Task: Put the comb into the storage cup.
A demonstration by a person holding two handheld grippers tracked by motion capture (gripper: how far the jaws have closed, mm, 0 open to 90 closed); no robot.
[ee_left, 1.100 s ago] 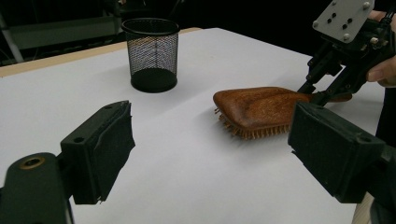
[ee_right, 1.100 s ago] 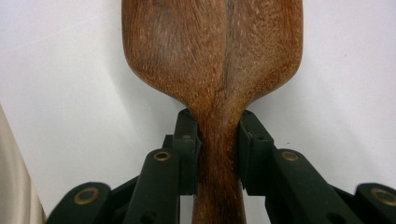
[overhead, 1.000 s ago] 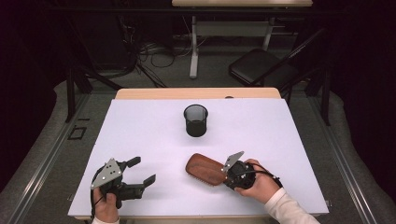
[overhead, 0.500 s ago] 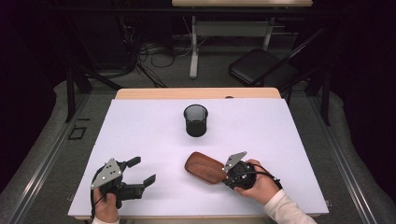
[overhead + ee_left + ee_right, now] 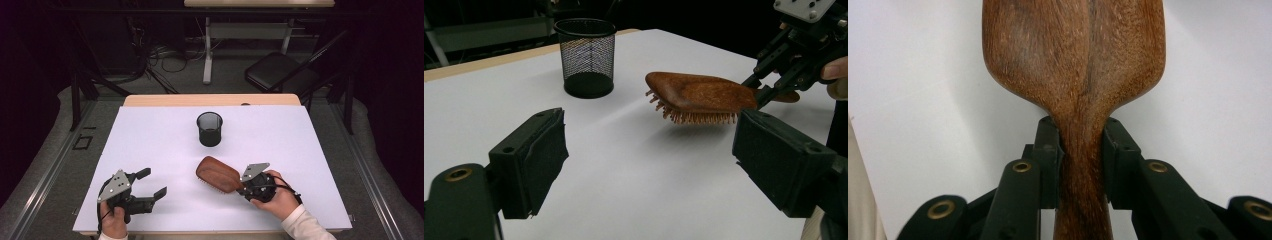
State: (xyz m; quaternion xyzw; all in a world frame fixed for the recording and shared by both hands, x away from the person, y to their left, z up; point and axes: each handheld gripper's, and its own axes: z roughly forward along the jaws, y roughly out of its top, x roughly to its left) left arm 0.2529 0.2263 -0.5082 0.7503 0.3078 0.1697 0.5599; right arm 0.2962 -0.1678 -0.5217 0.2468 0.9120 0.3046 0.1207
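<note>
I'm gripping the wooden hairbrush (image 5: 218,173) by its handle in my right gripper (image 5: 248,186), holding it bristles-down just above the white table (image 5: 300,150), near the mesh cup (image 5: 209,128). My left gripper (image 5: 150,184) is sitting spread wide, holding nothing.

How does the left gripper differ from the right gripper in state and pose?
The left gripper is open and holds nothing; the right gripper is shut on the handle of the wooden hairbrush. The left gripper rests near the table's front left; the right one holds the brush raised, bristles down. Both are black, each held in a hand.
</note>
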